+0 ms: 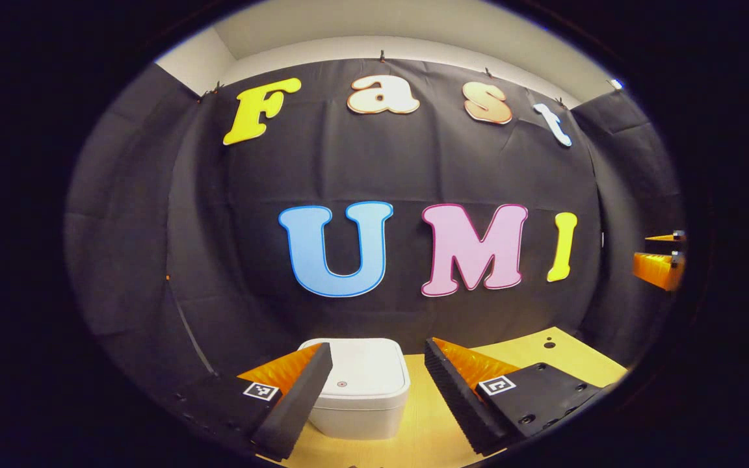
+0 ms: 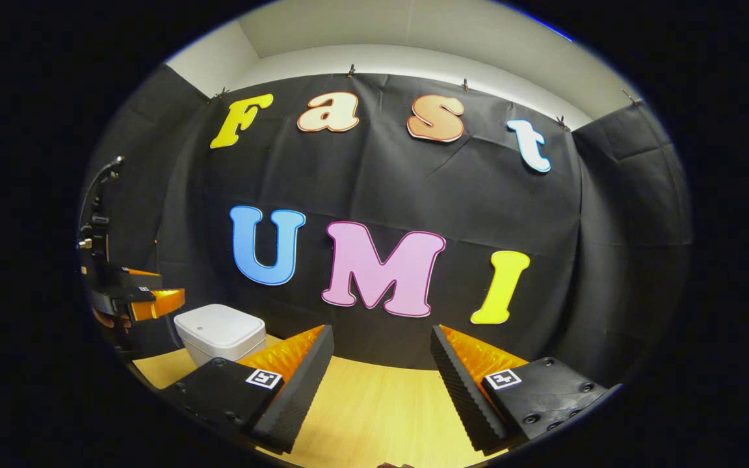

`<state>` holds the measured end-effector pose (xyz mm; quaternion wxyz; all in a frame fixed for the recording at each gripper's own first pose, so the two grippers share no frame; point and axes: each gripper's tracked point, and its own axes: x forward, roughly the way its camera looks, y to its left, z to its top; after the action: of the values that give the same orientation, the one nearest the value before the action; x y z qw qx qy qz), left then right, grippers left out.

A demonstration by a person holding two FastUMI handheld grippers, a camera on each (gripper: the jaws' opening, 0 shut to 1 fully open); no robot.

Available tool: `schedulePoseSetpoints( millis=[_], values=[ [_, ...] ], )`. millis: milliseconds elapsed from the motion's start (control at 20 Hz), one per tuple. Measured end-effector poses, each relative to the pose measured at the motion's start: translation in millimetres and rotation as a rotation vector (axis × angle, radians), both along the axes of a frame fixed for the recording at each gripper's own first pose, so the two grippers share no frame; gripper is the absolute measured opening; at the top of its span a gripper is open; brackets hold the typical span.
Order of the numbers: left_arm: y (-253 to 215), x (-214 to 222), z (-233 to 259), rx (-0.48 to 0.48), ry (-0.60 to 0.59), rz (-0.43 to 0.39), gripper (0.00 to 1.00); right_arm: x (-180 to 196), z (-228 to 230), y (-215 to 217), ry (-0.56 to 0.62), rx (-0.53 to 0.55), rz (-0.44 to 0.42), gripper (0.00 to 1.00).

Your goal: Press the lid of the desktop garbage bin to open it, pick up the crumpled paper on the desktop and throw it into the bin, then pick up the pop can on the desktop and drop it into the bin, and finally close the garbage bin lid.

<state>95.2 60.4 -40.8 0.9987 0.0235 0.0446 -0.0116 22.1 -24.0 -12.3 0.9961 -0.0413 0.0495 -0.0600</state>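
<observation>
Your left gripper (image 1: pixel 378 396) is up above the counter (image 1: pixel 426 429), and its fingers are wide apart with nothing in them. Right in front of it, between the two fingers, sits the bin (image 1: pixel 361 390). The bin is white with round corners, and its lid (image 1: pixel 365 370) is shut flat on top, so you cannot see what is inside. There is a small round mark on the lid.

Your right gripper (image 2: pixel 381 390) also has its fingers spread wide, holding nothing. It points at bare counter (image 2: pixel 374 409) near the black wall. In the right gripper view the bin (image 2: pixel 218 335) is off to the left, lid down, standing on the counter close to the wall. Your left gripper (image 2: pixel 153 302) shows just beside the bin, a bit higher than its lid.
</observation>
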Motion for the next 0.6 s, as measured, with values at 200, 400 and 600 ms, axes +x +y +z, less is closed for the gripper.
schedulePoseSetpoints(
  millis=[200, 400, 600],
  values=[
    [-18.6, -42.3, 13.1, -0.006, -0.002, -0.016, 0.95, -12.0, 1.9, 17.4, 0.005, 0.048, 0.004, 0.96],
    [-32.7, -67.4, 42.9, 0.005, -0.058, -0.006, 0.95, -12.8, 6.6, 29.6, -0.009, 0.053, 0.044, 0.96],
    [-55.3, -80.8, 53.9, -0.043, -0.06, -0.004, 0.95, -20.4, 11.2, 38.4, 0.002, 0.026, 0.126, 0.97]
  ],
)
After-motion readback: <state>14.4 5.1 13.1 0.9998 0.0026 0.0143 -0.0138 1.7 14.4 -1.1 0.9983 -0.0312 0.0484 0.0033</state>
